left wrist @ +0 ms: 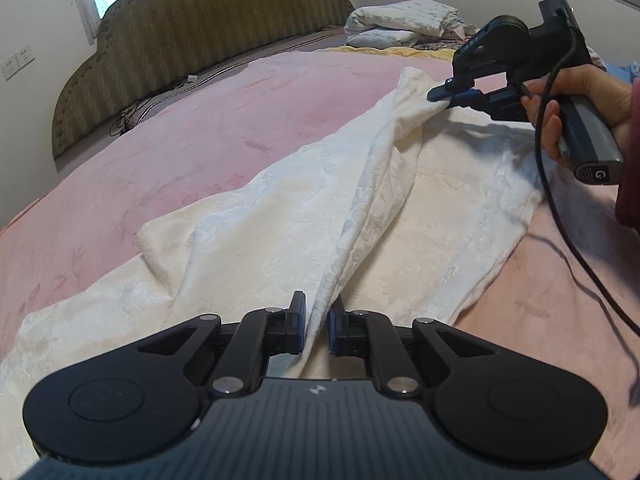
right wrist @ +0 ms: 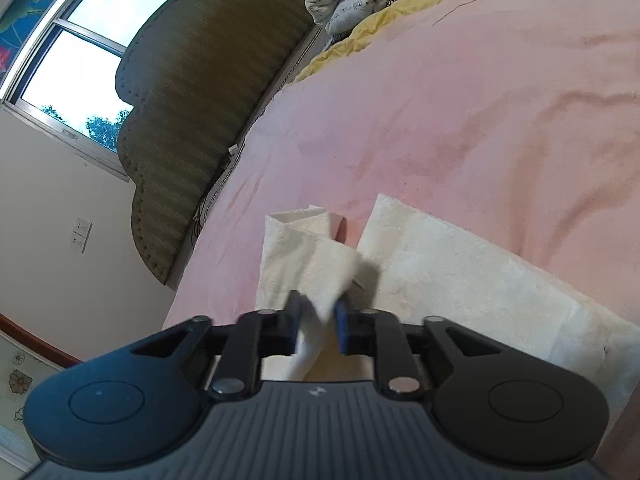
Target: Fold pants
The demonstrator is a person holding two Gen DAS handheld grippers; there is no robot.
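White textured pants lie spread on the pink bedcover. My left gripper is shut on a raised fold of the pants near the camera. My right gripper, seen in the left wrist view at the upper right, is shut on the far end of the same fold and lifts it off the bed. In the right wrist view the right gripper pinches a strip of the white pants. One leg lies flat to the right.
An olive padded headboard stands along the far side. Folded printed bedding and a yellow blanket lie at the bed's far corner. A black cable hangs from the right gripper across the bed. A window is on the wall.
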